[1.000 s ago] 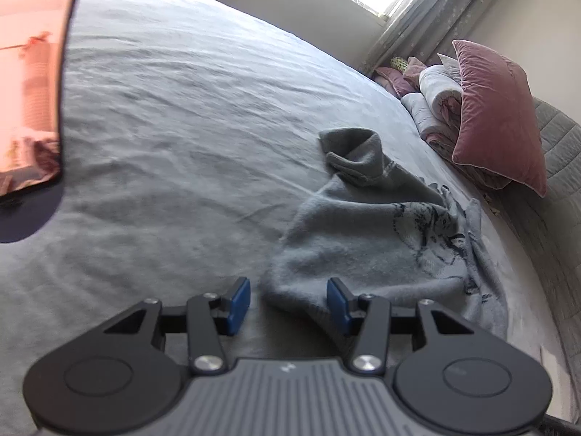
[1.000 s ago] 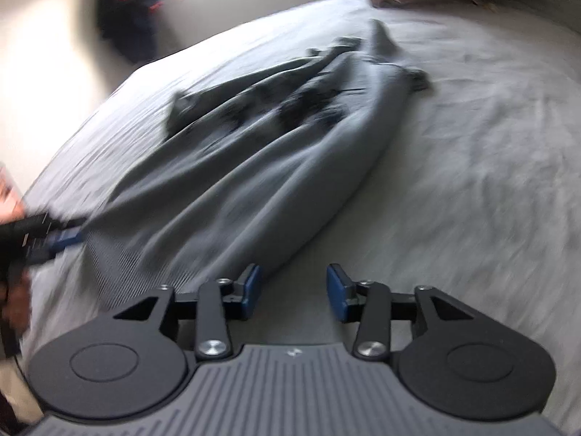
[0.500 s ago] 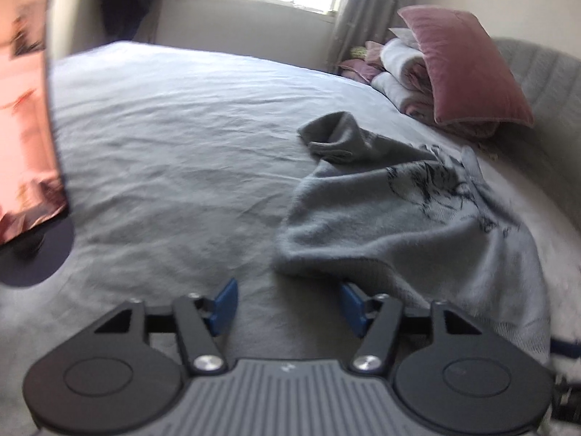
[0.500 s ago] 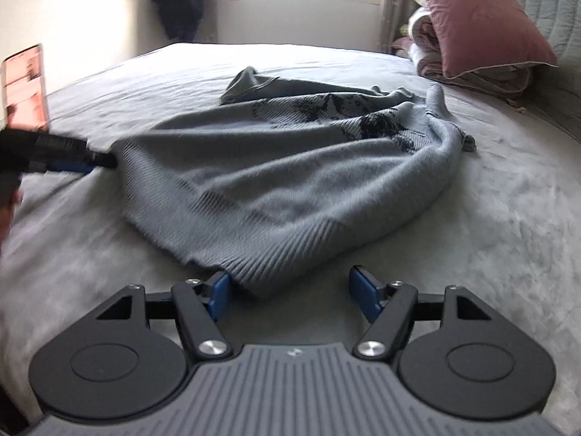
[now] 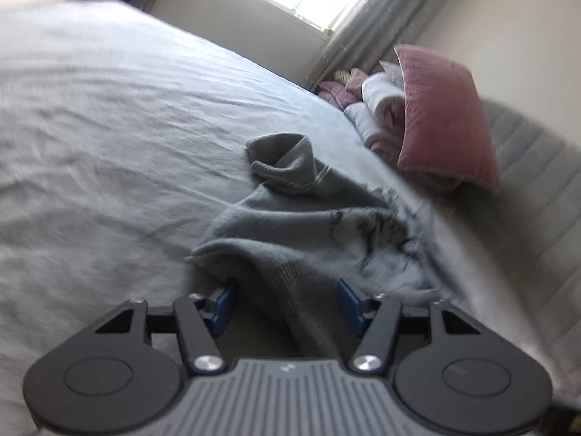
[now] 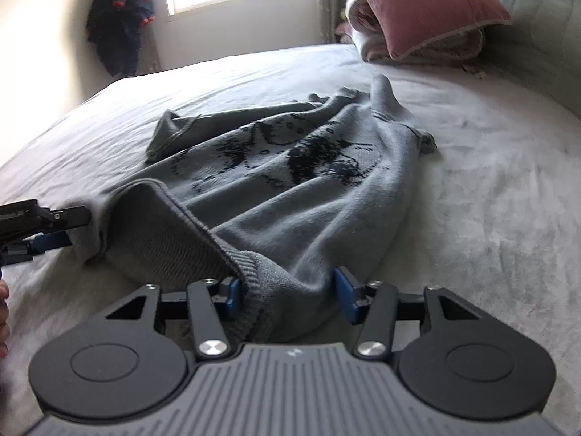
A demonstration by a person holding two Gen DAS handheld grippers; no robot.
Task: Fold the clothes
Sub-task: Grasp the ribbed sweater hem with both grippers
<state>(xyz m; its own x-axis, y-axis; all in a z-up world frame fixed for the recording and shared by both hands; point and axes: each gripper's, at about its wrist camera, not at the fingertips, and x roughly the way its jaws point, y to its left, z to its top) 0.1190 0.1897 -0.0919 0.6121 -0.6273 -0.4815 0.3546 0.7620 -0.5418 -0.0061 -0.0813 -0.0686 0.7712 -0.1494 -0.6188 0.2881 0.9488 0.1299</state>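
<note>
A grey knitted sweater point(image 5: 308, 218) with a dark pattern lies crumpled on the grey bed point(image 5: 109, 127). In the left wrist view its ribbed hem runs between the jaws of my left gripper point(image 5: 287, 301), which are closing around it with a gap still showing. The right wrist view shows the sweater point(image 6: 308, 189) with its hem raised into an open pouch. My right gripper point(image 6: 288, 292) has the other hem corner between its closing jaws. The left gripper point(image 6: 61, 229) reaches the hem from the left edge.
A pink pillow point(image 5: 443, 109) leans on rolled bedding point(image 5: 377, 105) against the padded headboard point(image 5: 526, 167) at the far right. A dark jacket point(image 6: 120, 18) hangs by the window. A hand point(image 6: 3, 312) shows at the left edge. The bed point(image 6: 490, 200) spreads wide around the sweater.
Both grippers have pushed forward onto the sweater's hem, which now lies between their jaws. Both pairs of jaws stand narrower than half a second ago. The hem has lifted off the bed.
</note>
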